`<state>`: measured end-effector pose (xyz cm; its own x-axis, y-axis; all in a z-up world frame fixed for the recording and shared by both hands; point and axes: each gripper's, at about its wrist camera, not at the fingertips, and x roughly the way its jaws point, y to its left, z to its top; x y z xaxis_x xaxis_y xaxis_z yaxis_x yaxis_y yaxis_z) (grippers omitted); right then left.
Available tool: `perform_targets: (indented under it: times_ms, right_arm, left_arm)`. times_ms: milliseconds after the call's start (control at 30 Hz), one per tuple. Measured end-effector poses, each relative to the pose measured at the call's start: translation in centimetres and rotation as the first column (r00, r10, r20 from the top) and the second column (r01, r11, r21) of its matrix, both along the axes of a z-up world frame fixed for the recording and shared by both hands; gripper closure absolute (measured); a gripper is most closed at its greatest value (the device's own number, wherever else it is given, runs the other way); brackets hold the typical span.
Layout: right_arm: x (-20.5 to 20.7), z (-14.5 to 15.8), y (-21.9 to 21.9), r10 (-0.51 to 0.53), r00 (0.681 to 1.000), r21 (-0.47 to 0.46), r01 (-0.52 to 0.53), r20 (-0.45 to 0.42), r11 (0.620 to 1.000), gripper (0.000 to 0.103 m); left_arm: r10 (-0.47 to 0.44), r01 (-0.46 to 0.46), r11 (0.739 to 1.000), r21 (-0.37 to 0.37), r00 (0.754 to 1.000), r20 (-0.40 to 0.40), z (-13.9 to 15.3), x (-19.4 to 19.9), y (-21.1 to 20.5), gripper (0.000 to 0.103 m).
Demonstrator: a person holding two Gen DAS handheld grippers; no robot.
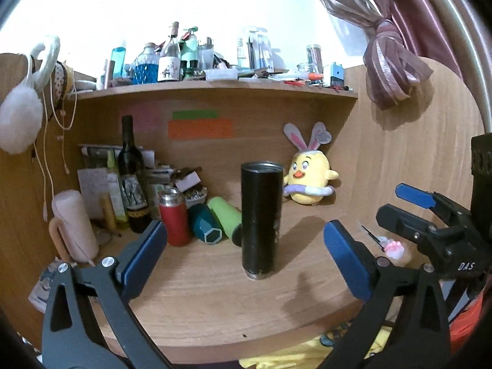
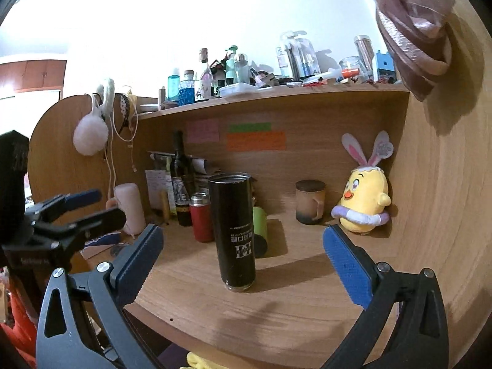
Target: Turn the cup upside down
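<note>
Cup, tall and black, standing on the wooden desk, printed lettering inverted. Left gripper spread wide, holding nothing, short of it. Right gripper likewise agape and empty. Behind: red flask, green tumbler, chick plush.

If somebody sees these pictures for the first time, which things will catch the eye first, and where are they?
First comes the tall black cup, standing alone in the middle of the wooden desk, its printed text upside down. Next is the yellow chick toy with rabbit ears, in the back right corner. Both the left gripper and the right gripper wait in front of the cup with jaws wide open.
</note>
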<state>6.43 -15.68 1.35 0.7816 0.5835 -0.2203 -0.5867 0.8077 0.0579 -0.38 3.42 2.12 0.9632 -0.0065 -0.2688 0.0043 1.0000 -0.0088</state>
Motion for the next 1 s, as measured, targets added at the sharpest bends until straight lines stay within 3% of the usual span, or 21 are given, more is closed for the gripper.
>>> perform_targets:
  times_ms: [167, 1000]
  right_arm:
    - [-0.8, -0.4, -0.5, -0.013, 1.000, 0.009, 0.013, -0.010, 1.000, 0.000]
    - [-1.4, -0.6, -0.3, -0.022, 1.000, -0.014, 0.022, -0.003, 1.000, 0.000]
  left_arm:
    - [0.004, -0.005, 1.000, 0.022, 1.000, 0.017, -0.6, -0.7, -0.9, 0.000]
    - [-0.020, 0.020, 1.000, -0.013, 1.000, 0.005, -0.9, -0.7, -1.0, 0.000]
